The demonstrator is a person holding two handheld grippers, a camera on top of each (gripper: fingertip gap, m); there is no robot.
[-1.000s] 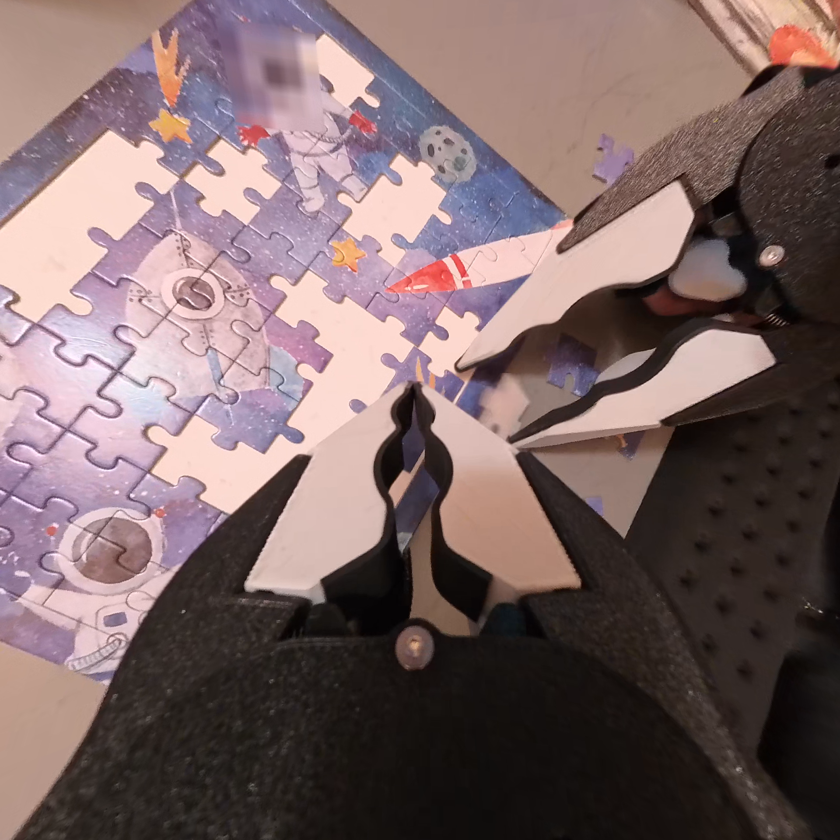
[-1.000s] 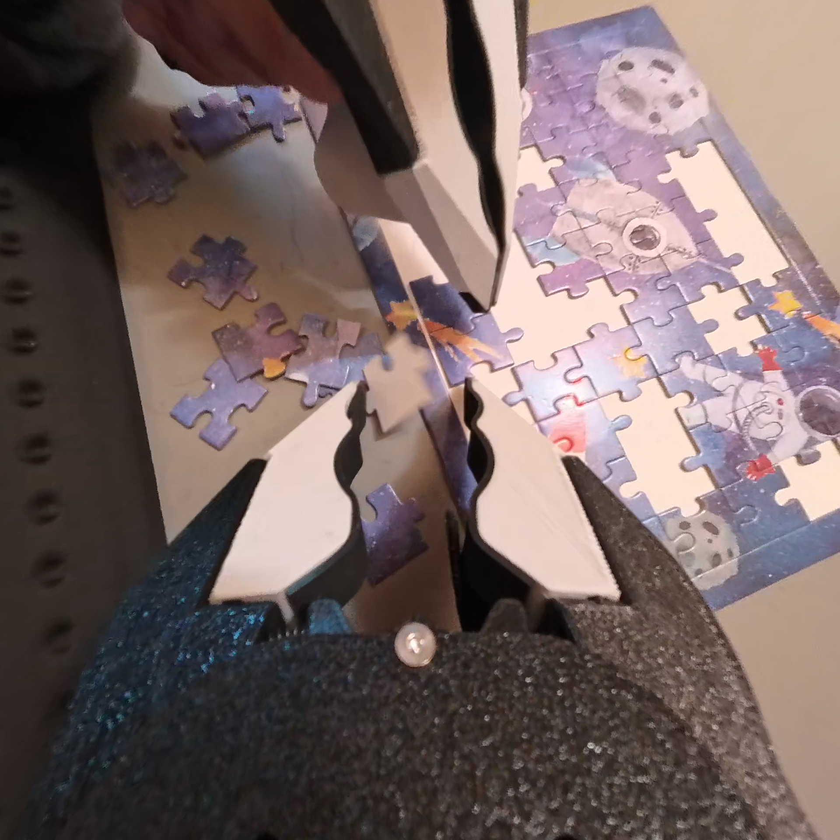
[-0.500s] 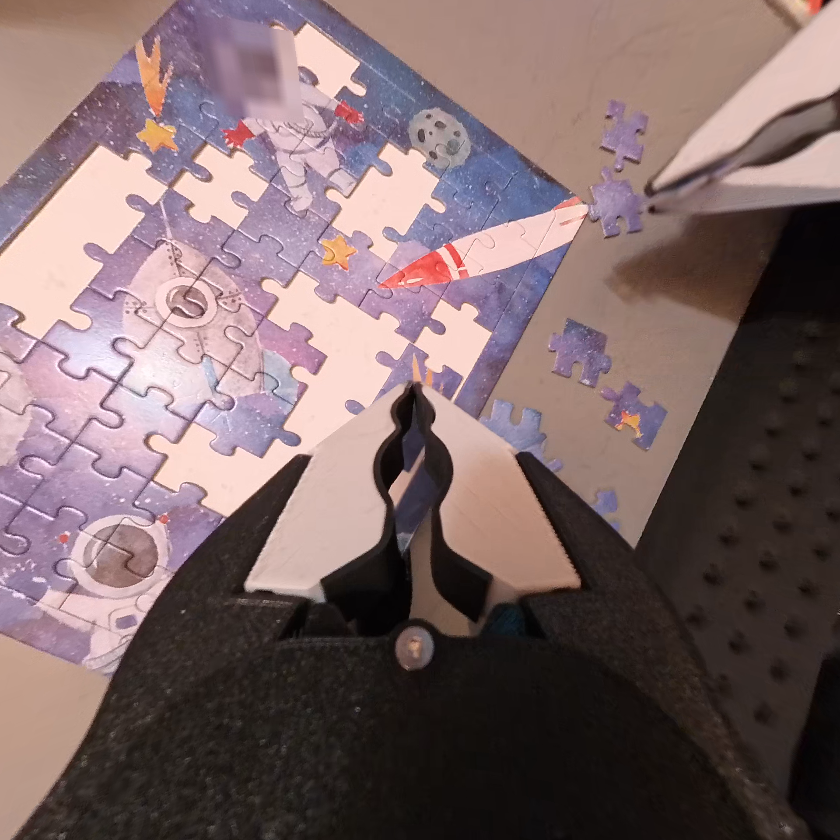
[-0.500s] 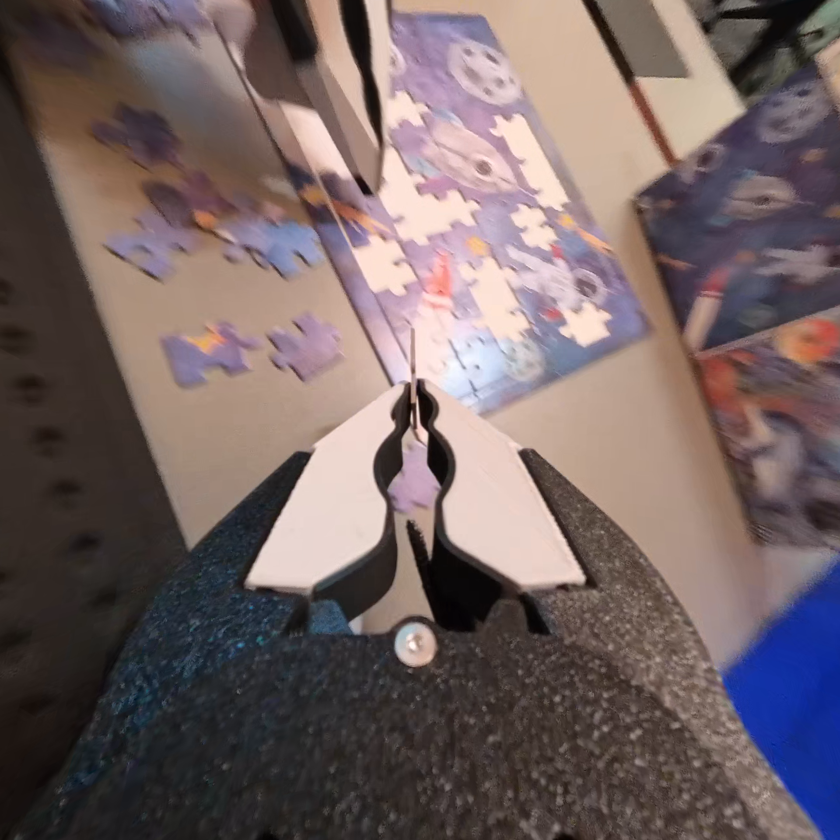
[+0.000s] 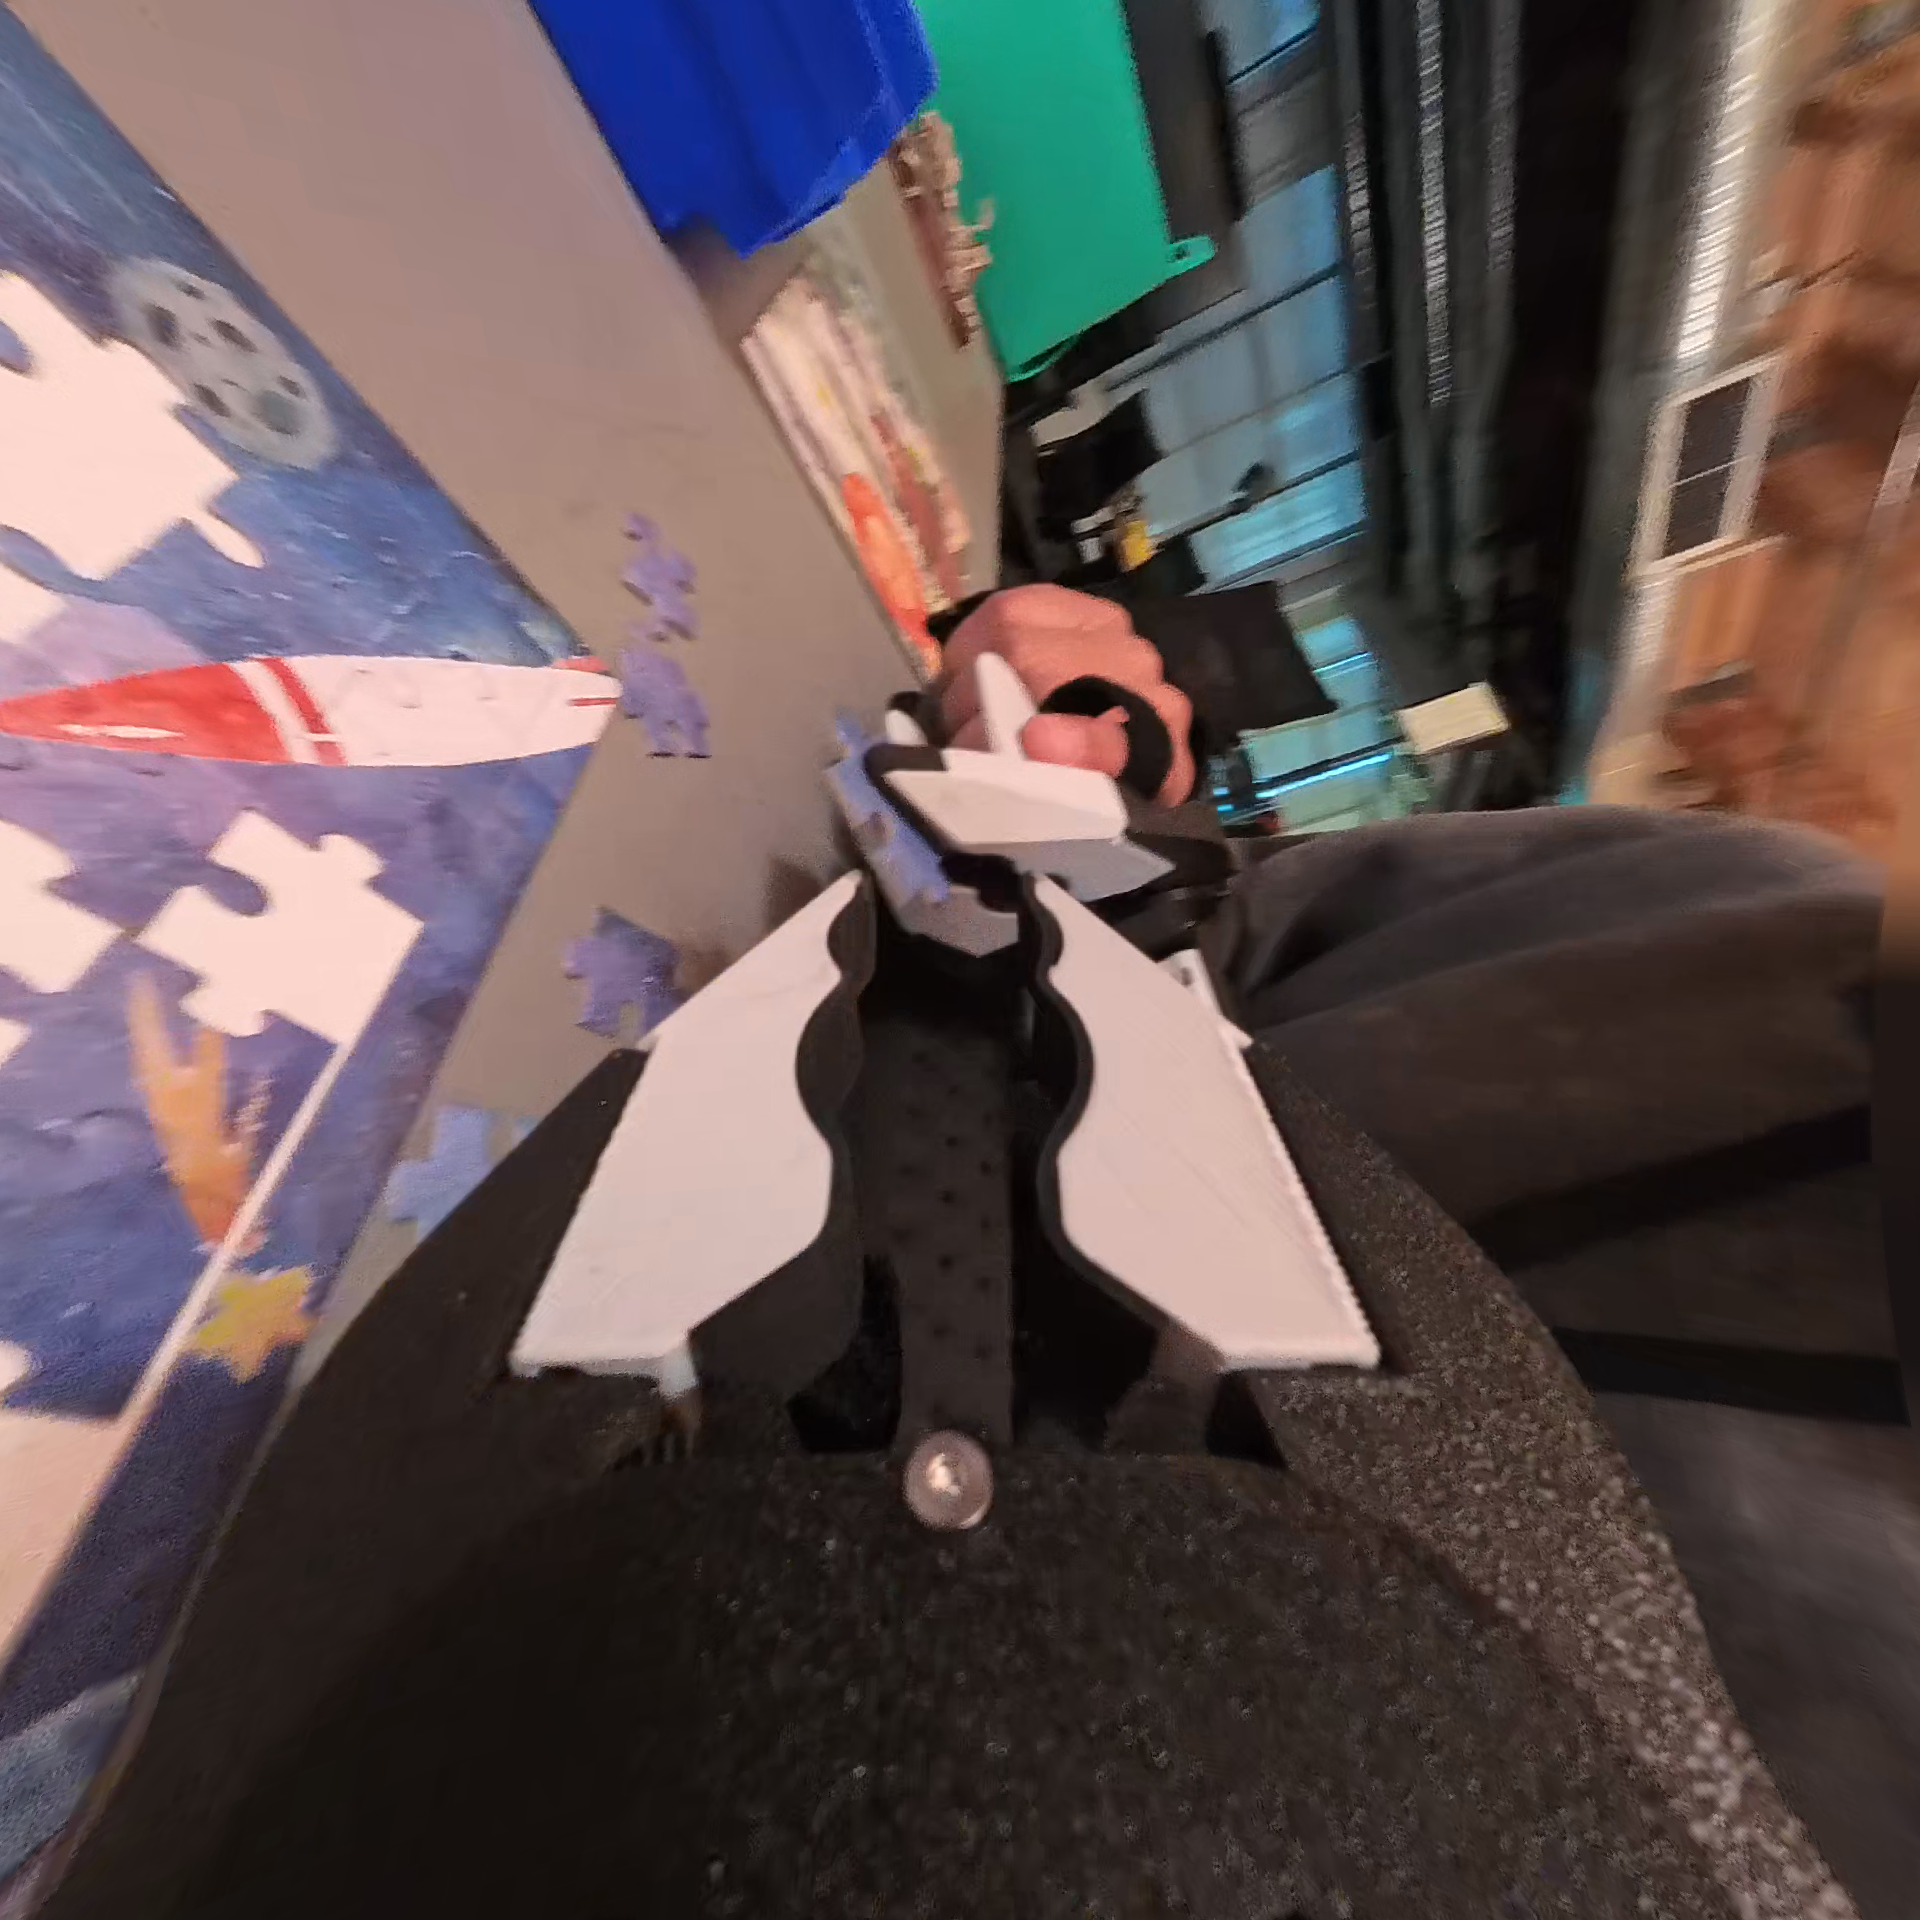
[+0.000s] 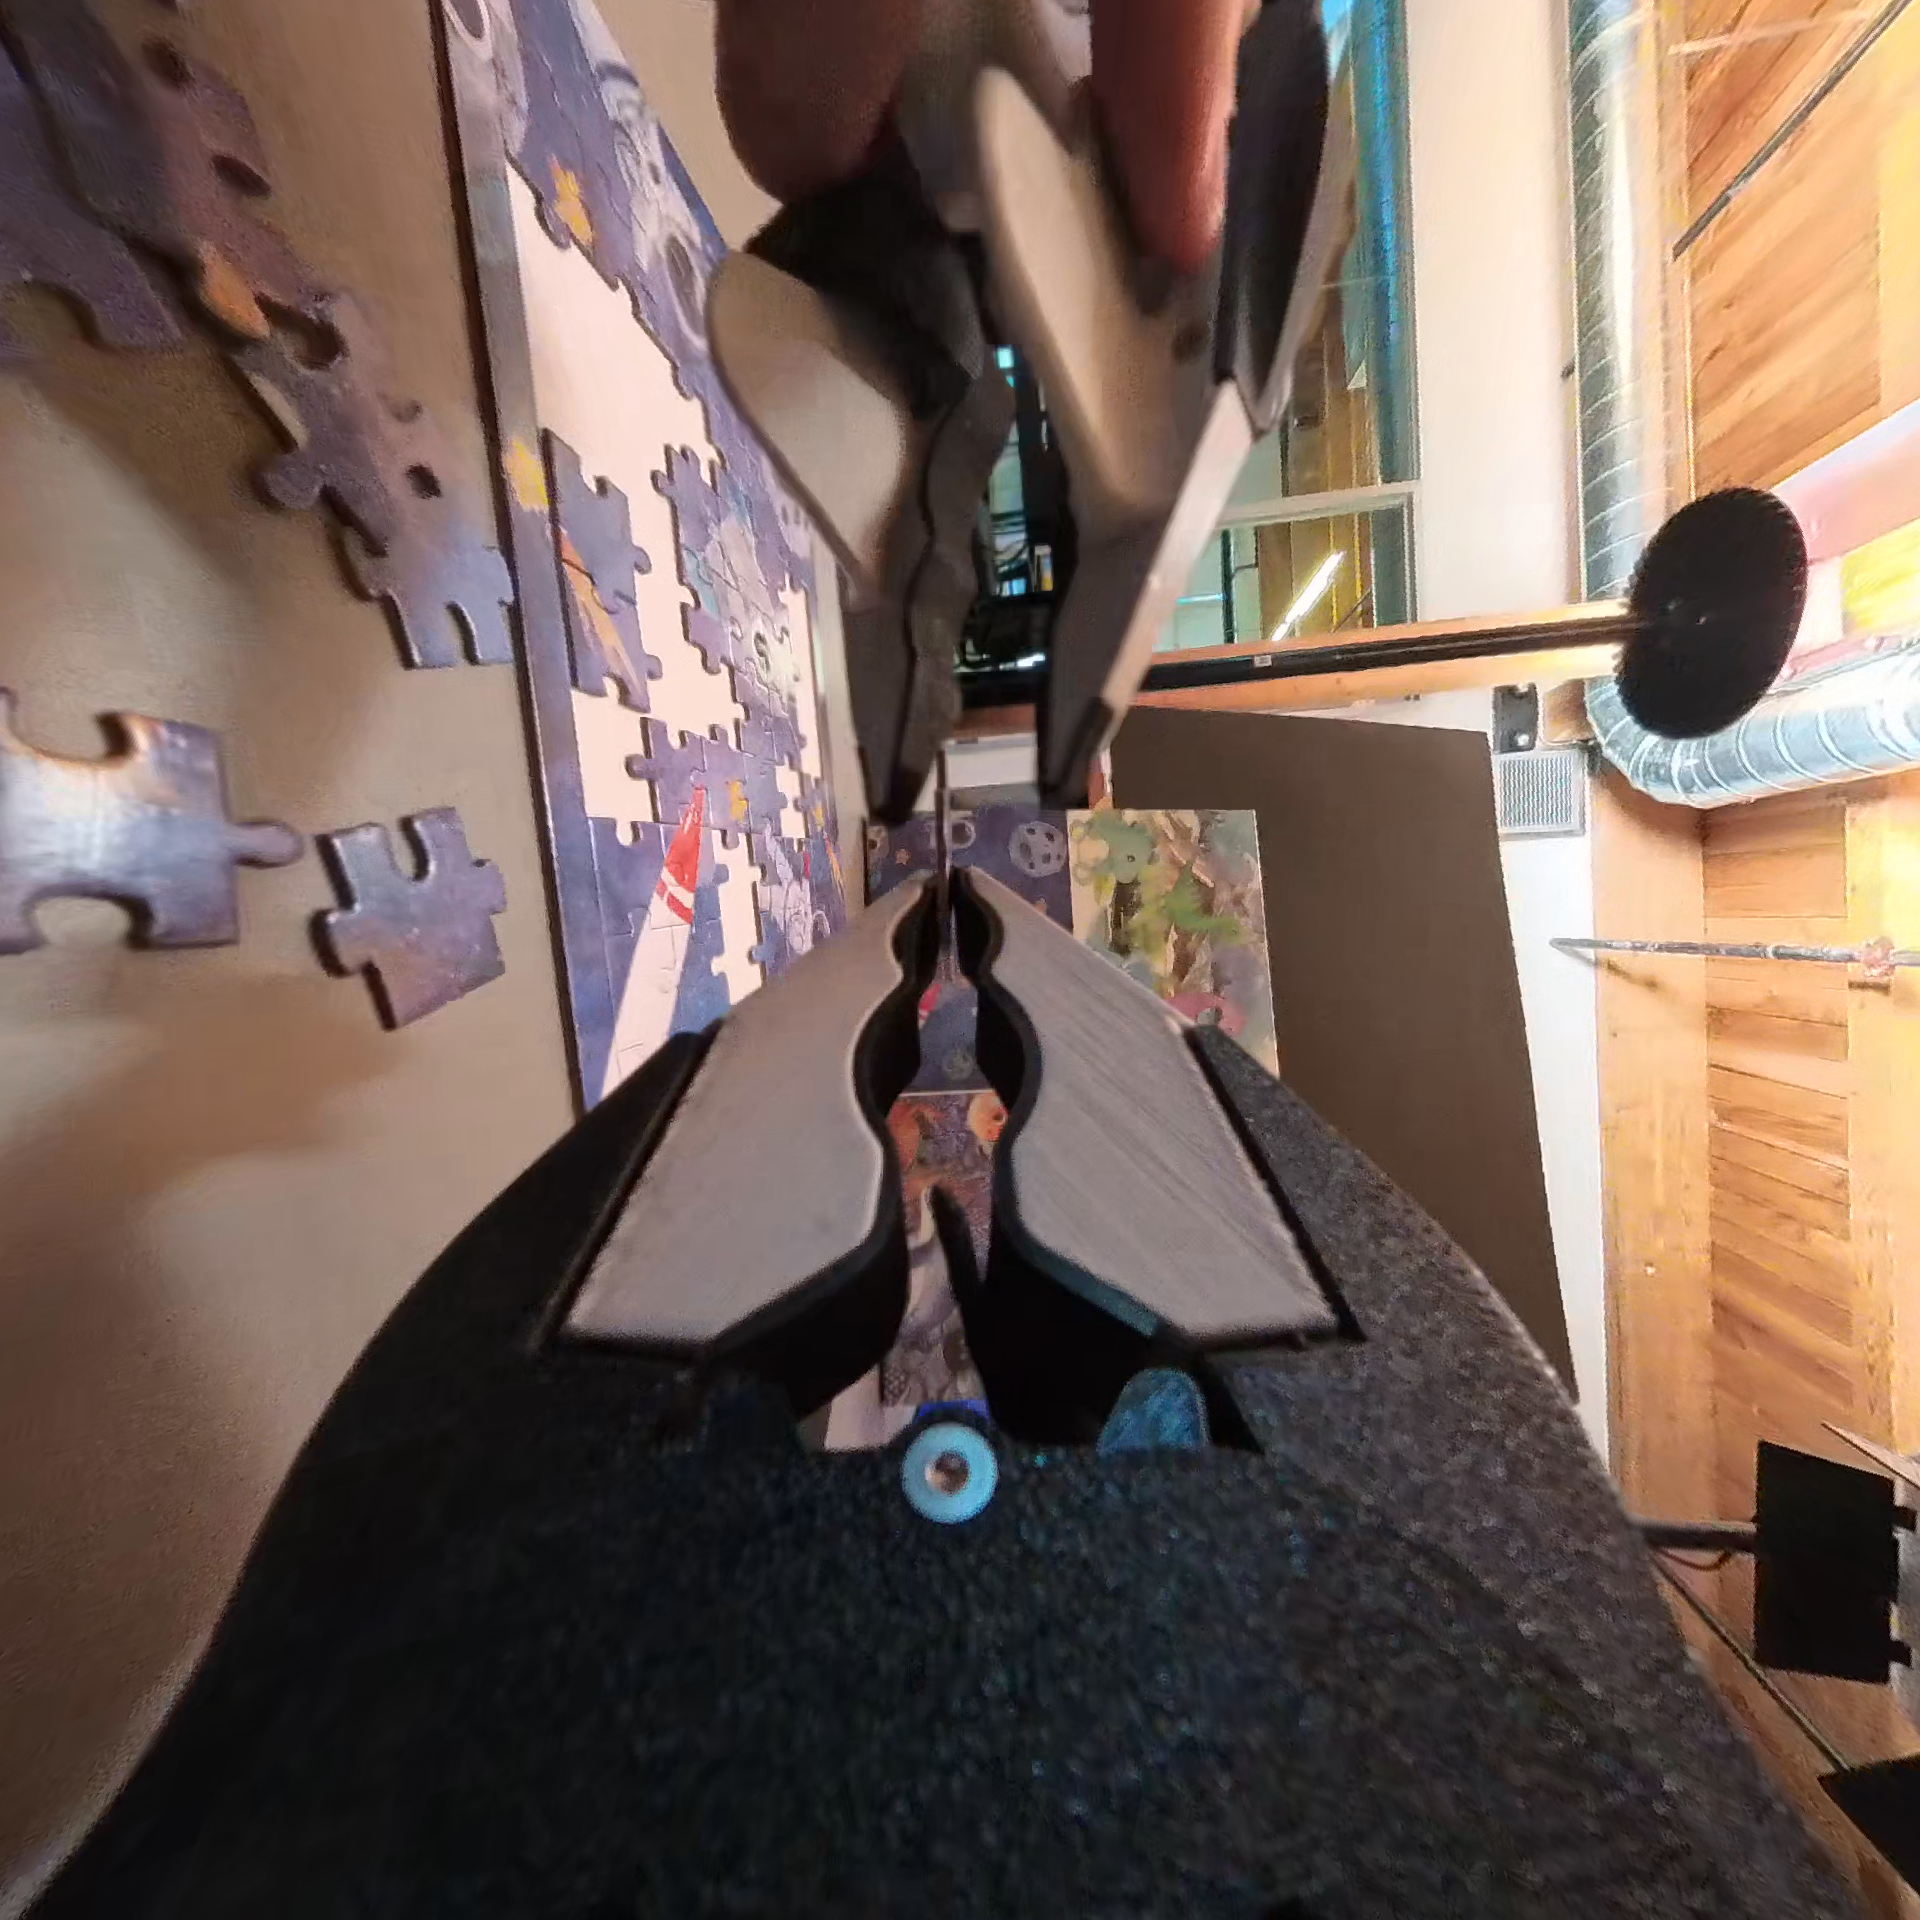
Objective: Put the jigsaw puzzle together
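Observation:
The space jigsaw board (image 5: 291, 935) lies on the tan table, partly filled, with white gaps; it also shows in the right wrist view (image 6: 582, 343). My right gripper (image 6: 948, 883) is shut on a purple puzzle piece (image 6: 943, 821), seen edge-on and held off the table. In the left wrist view the same piece (image 5: 883, 831) sticks out of the right gripper's fingers (image 5: 997, 810). My left gripper (image 5: 948, 888) is open, its tips on either side of the piece without closing on it; it also shows in the right wrist view (image 6: 977, 795).
Loose purple pieces (image 6: 416, 914) (image 5: 665, 696) lie on the table beside the board. A black perforated mat (image 5: 935, 1143) borders the table. Picture boards (image 6: 1164, 914), a blue bin (image 5: 748, 104) and a brown panel (image 6: 1351, 987) stand at the far side. A person's leg (image 5: 1507, 987) is close. My two grippers' fingertips are within a few centimetres of each other.
The right gripper shut on a loose piece, lifted it and turned toward the left gripper. The left gripper rose from the board, turned and opened around the piece.

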